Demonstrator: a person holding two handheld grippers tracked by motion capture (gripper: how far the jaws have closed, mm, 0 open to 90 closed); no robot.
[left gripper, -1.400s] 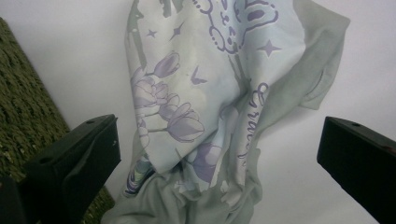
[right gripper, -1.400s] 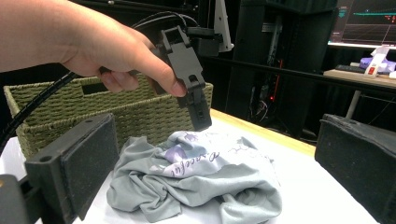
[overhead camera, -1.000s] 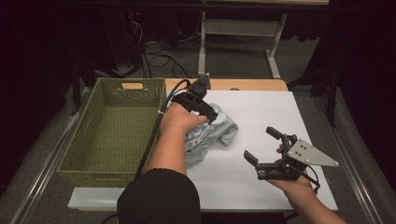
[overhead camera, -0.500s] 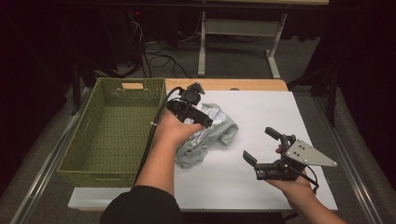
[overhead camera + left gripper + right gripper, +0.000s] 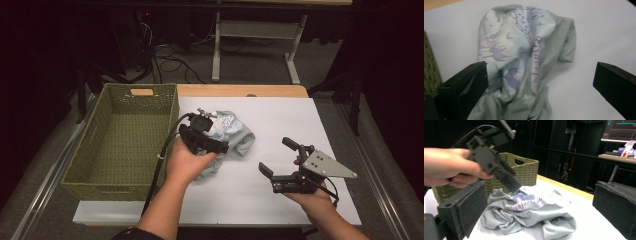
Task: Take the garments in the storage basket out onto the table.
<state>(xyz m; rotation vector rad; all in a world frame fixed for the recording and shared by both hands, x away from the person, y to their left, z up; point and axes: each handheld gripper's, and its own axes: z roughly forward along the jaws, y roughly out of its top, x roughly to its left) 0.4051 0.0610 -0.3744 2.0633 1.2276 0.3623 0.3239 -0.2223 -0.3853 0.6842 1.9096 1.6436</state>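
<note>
Left gripper (image 5: 212, 135) lower — crumpled shirt (image 5: 235, 137)

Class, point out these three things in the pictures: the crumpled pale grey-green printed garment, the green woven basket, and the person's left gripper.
Crumpled pale grey-green printed garment (image 5: 524, 57): left gripper view, on its printed middle.
Green woven basket (image 5: 95, 186): high view, on its near wall.
Left gripper (image 5: 225, 148): high view, at its jaw tips over the garment.

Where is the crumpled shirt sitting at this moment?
In the high view the crumpled shirt lies on the white tabletop, just right of the green basket, with the left gripper over its near edge.
</note>
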